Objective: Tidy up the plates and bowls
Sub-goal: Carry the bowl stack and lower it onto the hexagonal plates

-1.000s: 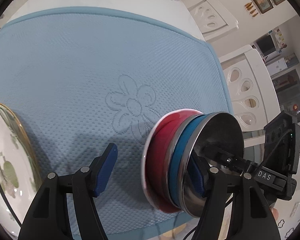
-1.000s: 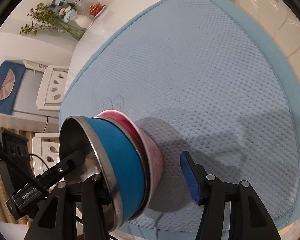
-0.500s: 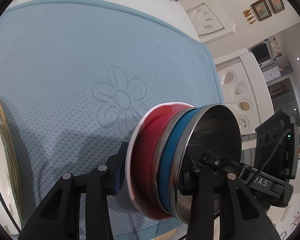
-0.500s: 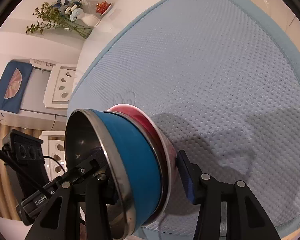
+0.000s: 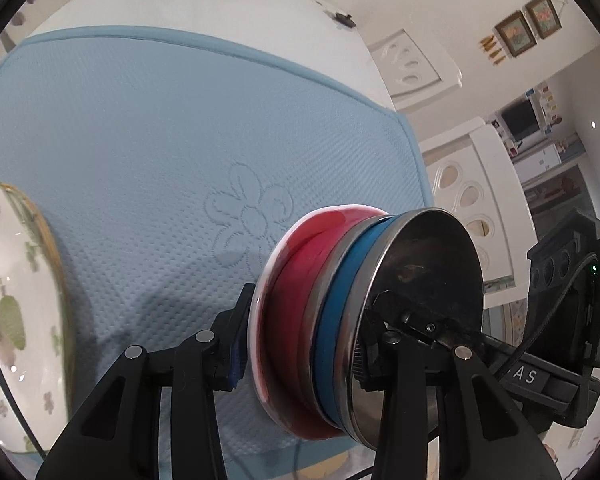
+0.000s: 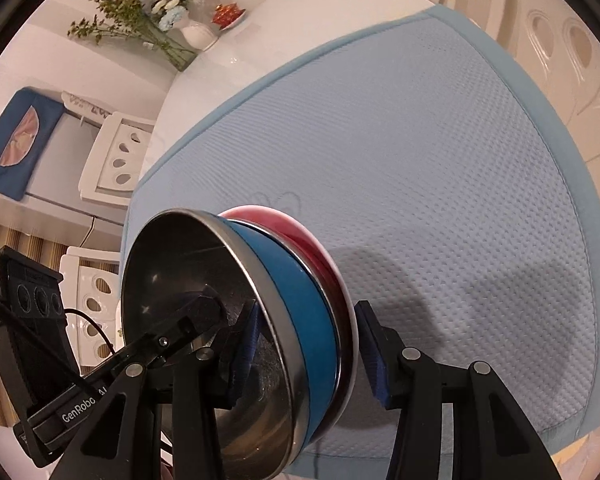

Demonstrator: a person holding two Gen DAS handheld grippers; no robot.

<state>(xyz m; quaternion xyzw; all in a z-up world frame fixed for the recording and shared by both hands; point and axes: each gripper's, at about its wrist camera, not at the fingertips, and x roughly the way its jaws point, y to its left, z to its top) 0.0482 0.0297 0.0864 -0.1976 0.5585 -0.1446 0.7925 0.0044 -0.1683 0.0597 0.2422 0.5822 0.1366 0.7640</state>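
Observation:
A nested stack of bowls, tipped on its side, hangs over the near edge of the blue mat [image 5: 140, 140]. It is a red bowl [image 5: 288, 280] with a blue-walled steel bowl [image 5: 340, 304] set inside it. My left gripper [image 5: 306, 340] is shut on the stack, one pad on the red bowl's base and the other finger inside the steel bowl. My right gripper [image 6: 308, 348] clamps the same stack, blue bowl [image 6: 304, 320] and red bowl [image 6: 324, 252], the same way from the opposite side. A white floral plate [image 5: 12, 280] with a gold rim lies at the left on the mat.
The mat [image 6: 420, 160] covers a white table [image 5: 200, 4]. A vase of flowers [image 6: 196, 34] and a small red dish [image 6: 228, 14] stand at the table's far end. White chairs [image 5: 472, 184] ring the table.
Both grippers have shut on the bowl stack; the outer pads that stood apart from the red bowl's base now press on it. The stack has risen a little off the mat.

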